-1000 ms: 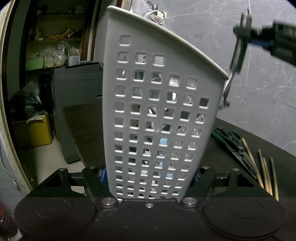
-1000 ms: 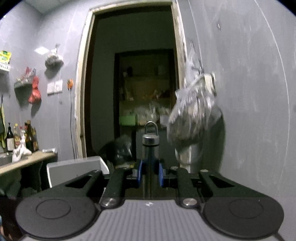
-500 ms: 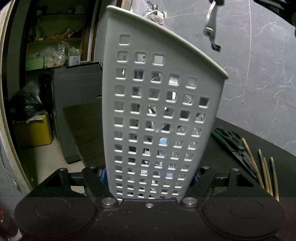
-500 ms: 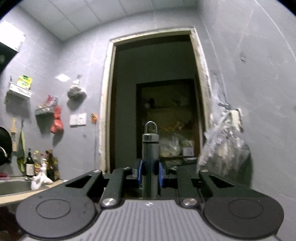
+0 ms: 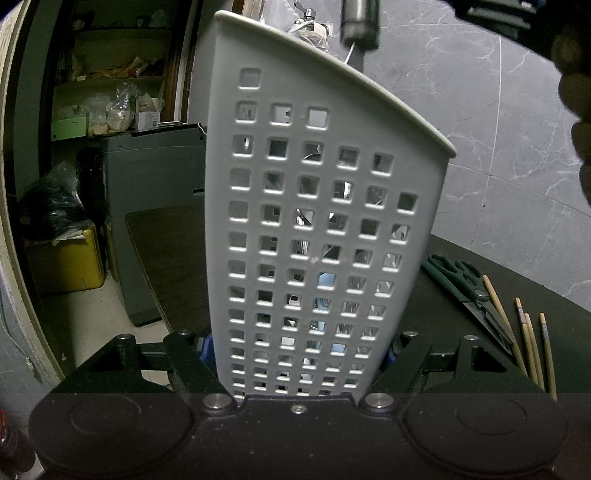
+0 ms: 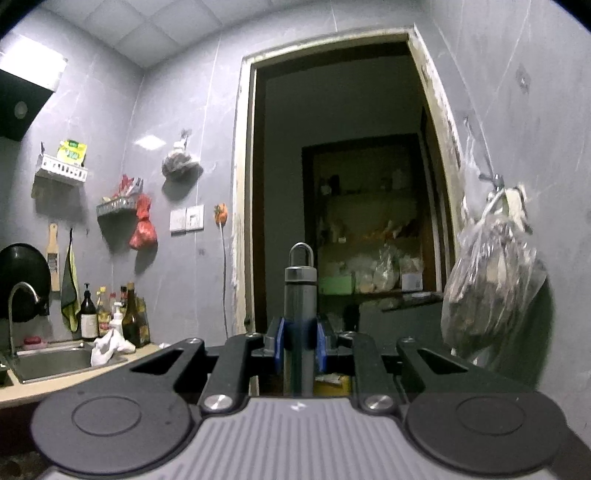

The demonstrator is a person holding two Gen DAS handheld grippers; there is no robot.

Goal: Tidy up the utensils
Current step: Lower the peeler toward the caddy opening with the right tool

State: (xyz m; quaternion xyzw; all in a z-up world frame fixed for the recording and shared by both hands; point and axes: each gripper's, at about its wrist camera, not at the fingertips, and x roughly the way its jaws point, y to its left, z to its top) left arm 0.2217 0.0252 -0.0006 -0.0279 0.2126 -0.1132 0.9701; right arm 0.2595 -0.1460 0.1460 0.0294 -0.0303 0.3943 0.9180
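My left gripper (image 5: 297,349) is shut on a tall white perforated utensil holder (image 5: 317,229), which stands upright on the dark table (image 5: 173,254); metal utensils show through its holes. My right gripper (image 6: 300,341) is shut on a grey metal utensil handle (image 6: 300,306) with a hanging loop on top, held upright. In the left wrist view that utensil (image 5: 359,22) hangs above the holder's rim, its lower end dipping behind the rim. The right gripper's dark body is at the top right there.
Black scissors (image 5: 467,291) and several wooden chopsticks (image 5: 528,339) lie on the table to the holder's right. A marble wall is behind. A doorway with shelves and a yellow box (image 5: 66,258) is at left. A sink (image 6: 48,360) and bottles show at left in the right wrist view.
My right gripper has carried the utensil leftward from beside the holder to over its rim and lowered its tip toward the opening. The left gripper and holder have not moved.
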